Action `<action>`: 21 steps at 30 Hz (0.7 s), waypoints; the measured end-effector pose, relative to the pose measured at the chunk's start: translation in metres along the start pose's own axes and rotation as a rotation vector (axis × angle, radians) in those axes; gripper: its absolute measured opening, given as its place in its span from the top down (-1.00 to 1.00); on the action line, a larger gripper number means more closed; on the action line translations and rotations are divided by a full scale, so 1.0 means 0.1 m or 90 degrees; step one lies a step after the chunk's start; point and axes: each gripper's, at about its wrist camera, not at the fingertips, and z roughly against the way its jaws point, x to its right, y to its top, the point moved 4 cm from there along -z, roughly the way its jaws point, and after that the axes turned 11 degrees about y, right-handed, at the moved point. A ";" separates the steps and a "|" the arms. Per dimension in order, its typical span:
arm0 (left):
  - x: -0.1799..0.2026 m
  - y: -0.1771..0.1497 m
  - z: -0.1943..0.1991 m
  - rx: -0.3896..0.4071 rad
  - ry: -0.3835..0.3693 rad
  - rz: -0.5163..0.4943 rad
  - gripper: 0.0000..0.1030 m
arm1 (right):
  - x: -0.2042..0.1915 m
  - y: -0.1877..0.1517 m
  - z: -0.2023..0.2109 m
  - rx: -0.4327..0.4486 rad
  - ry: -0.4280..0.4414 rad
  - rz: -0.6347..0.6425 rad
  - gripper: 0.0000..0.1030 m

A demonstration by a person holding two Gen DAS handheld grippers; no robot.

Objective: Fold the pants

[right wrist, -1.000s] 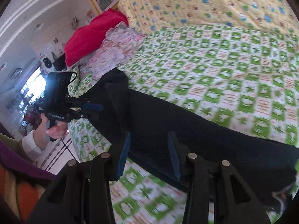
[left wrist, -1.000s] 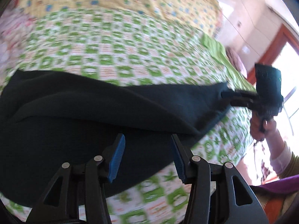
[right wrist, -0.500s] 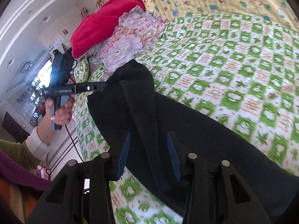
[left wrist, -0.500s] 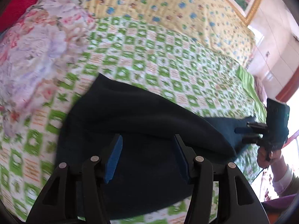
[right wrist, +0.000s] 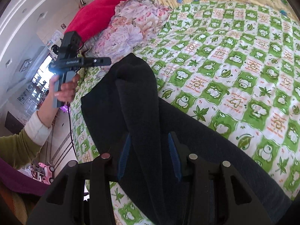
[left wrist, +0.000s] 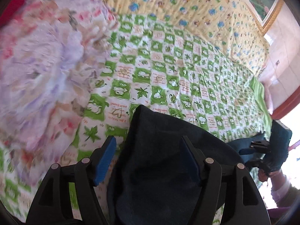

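The dark navy pants (left wrist: 161, 161) lie folded lengthwise on the green-and-white patterned bedspread (left wrist: 178, 78); they also show in the right wrist view (right wrist: 138, 101). My left gripper (left wrist: 148, 159) is open, its blue-padded jaws hovering over the pants' end near the floral bedding. It also shows in the right wrist view (right wrist: 109, 61), raised beside the pants' far end. My right gripper (right wrist: 148, 155) is open, its jaws straddling a raised fold of the pants. It shows in the left wrist view (left wrist: 243, 157) at the pants' other end, jaws apart.
A floral quilt bundle (left wrist: 37, 71) and a red blanket (right wrist: 105, 11) lie at the head of the bed. A yellow patterned cover (left wrist: 187, 9) lies along the far side. The bed edge and tiled floor (right wrist: 60, 146) are at the left of the right wrist view.
Both grippers have let go of the pants, now lying on the bed. My left gripper has swung toward the floral bedding; the right has moved along the pants over a raised fold.
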 end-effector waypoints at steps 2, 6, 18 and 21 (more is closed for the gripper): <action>-0.09 0.09 -0.15 -0.027 -0.026 0.012 -0.39 | 0.04 0.03 -0.06 -0.009 0.008 -0.010 0.17; -0.17 0.18 -0.42 -0.075 -0.073 0.029 -0.39 | 0.08 0.09 -0.14 -0.017 0.017 -0.018 0.17; 0.14 0.12 -0.16 0.010 -0.037 -0.056 0.89 | -0.15 0.13 -0.18 -0.005 0.001 0.043 0.85; 0.21 0.05 0.13 0.054 -0.024 -0.069 0.90 | -0.37 0.13 -0.06 0.019 0.005 0.082 0.86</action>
